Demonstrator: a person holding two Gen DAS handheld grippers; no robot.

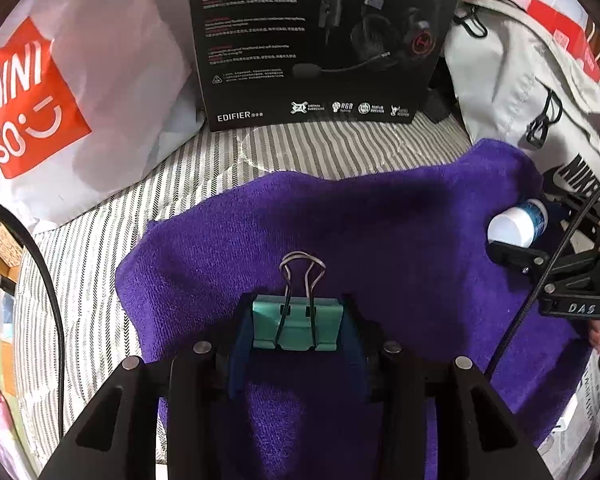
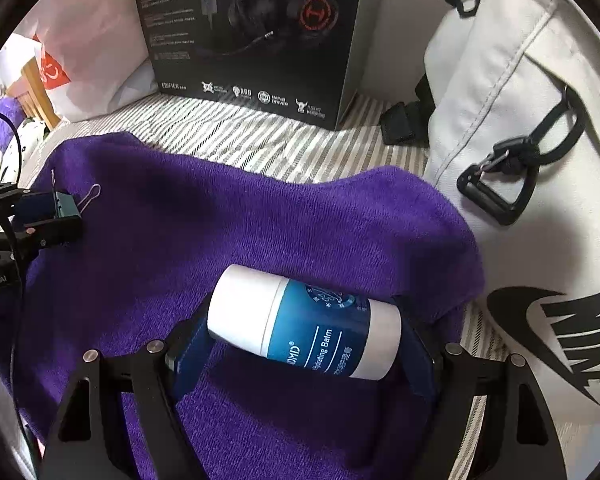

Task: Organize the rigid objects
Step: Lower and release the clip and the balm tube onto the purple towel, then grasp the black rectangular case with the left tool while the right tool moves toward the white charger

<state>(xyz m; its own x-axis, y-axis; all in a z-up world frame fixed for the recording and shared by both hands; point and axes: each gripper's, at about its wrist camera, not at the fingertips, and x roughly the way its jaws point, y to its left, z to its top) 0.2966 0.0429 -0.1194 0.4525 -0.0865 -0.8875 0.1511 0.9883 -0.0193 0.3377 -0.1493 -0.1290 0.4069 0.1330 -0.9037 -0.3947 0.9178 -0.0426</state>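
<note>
Right, both grippers are loaded. Left gripper (image 1: 298, 330) fingers are clamped on the teal binder clip (image 1: 298, 326), gripping its two side faces, wire handles pointing away toward the far side. Right gripper (image 2: 300, 336) fingers are clenched on the balm tube (image 2: 306, 322), held crosswise, white cap end to the left, base against the right finger.

Both items hang above the purple towel (image 1: 340, 232), which is spread on the striped bedsheet (image 1: 320, 144). Can't tell from either view whether the clip or the tube touches the towel or floats just over it.

In the right wrist view the left gripper sits at the near-left edge of the towel, well apart from the tube.

Further out: white Nike bag (image 2: 540, 200) on the right, overlapping the towel's right edge. Miniso bag (image 1: 40, 100) far left. Black Edifier headset box (image 1: 320, 40) standing upright at the far side.

Risks:
- Tube grip looks end-to-end on a smooth cylinder and slightly tilted; a fast swing could pivot it or pop it out.
- Clip has smooth painted faces, so it may twist if the handles snag towel pile.
- Soft, uneven towel: the tube will likely roll on release unless laid flat.
- Bag strap and buckle lie near the right gripper's path.
</note>
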